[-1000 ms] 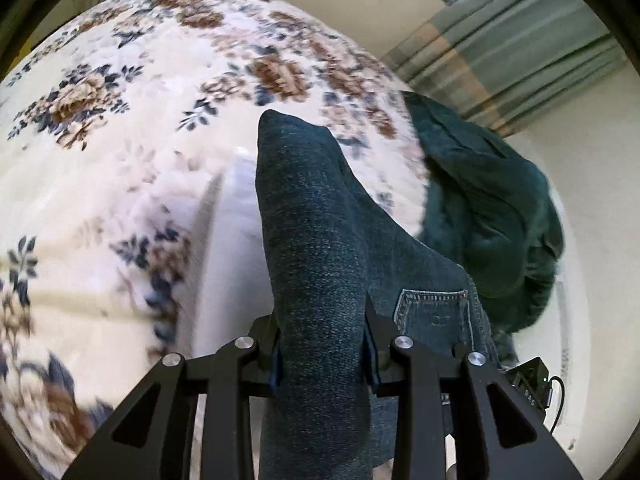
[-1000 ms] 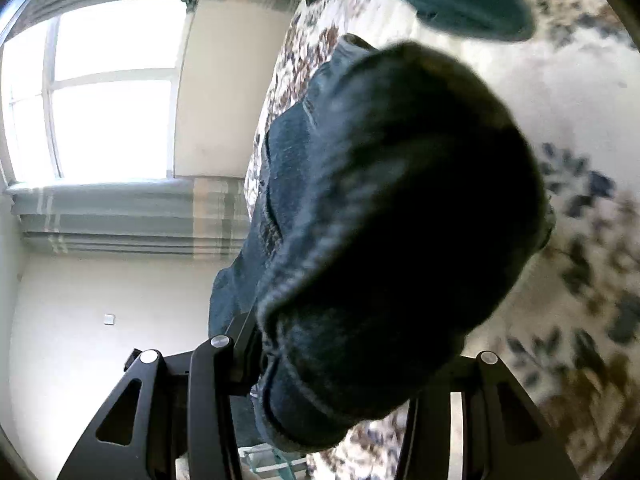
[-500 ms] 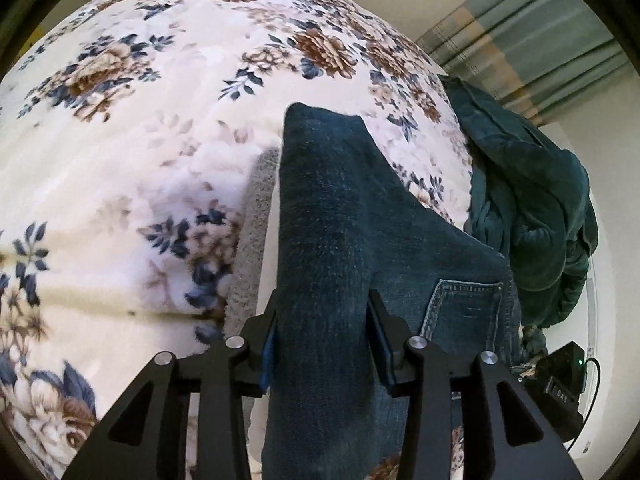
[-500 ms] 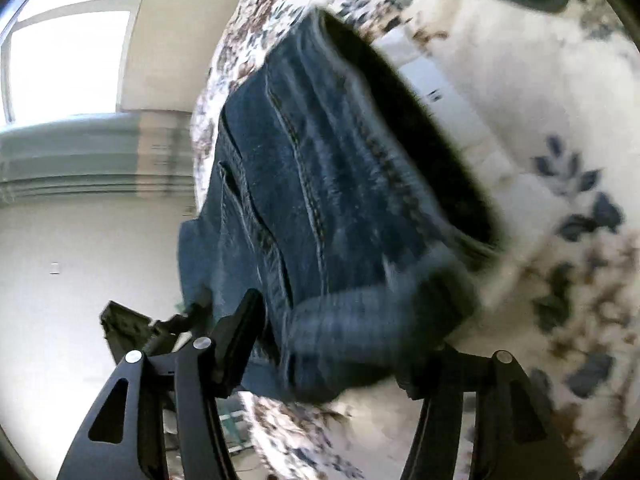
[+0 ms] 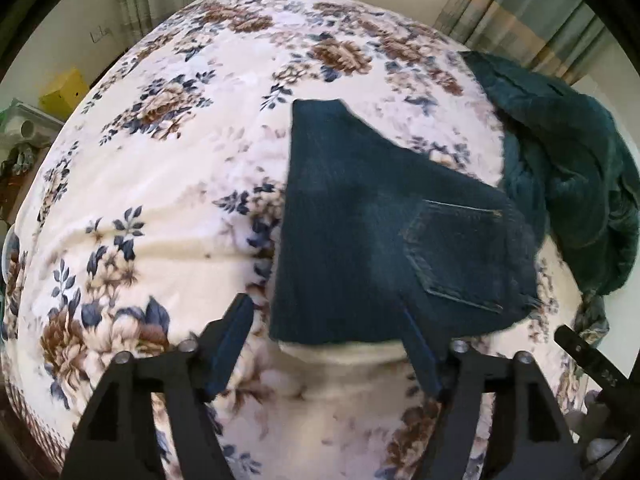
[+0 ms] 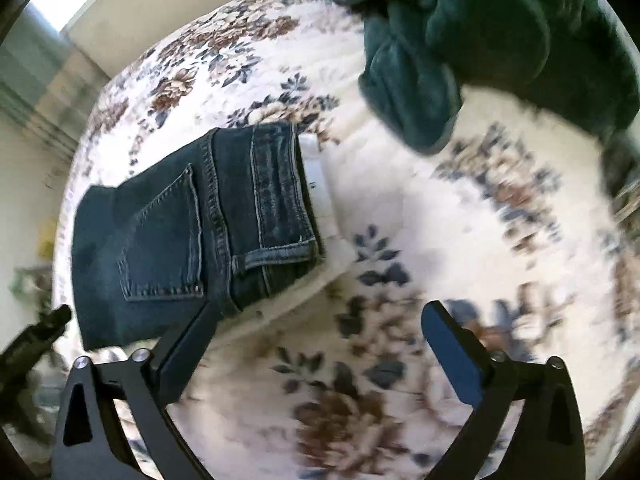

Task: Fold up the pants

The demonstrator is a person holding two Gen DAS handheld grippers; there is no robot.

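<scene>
The dark blue jeans (image 5: 380, 232) lie folded flat on the floral bedspread (image 5: 160, 208), back pocket up. In the right wrist view the jeans (image 6: 192, 232) lie left of centre with the waistband toward the right. My left gripper (image 5: 328, 320) is open, its jaws wide apart just in front of the near edge of the jeans, holding nothing. My right gripper (image 6: 320, 312) is open and empty above the bedspread (image 6: 440, 220), with its left finger near the jeans' waistband corner.
A dark green garment (image 5: 568, 184) lies bunched at the bed's right side, and also shows at the top of the right wrist view (image 6: 480, 40). Curtains (image 5: 520, 12) hang behind. A yellow box (image 5: 64, 88) and clutter sit left of the bed.
Both grippers were shut on the jeans and holding them up. They lowered the jeans onto the bed, opened, let go and drew back.
</scene>
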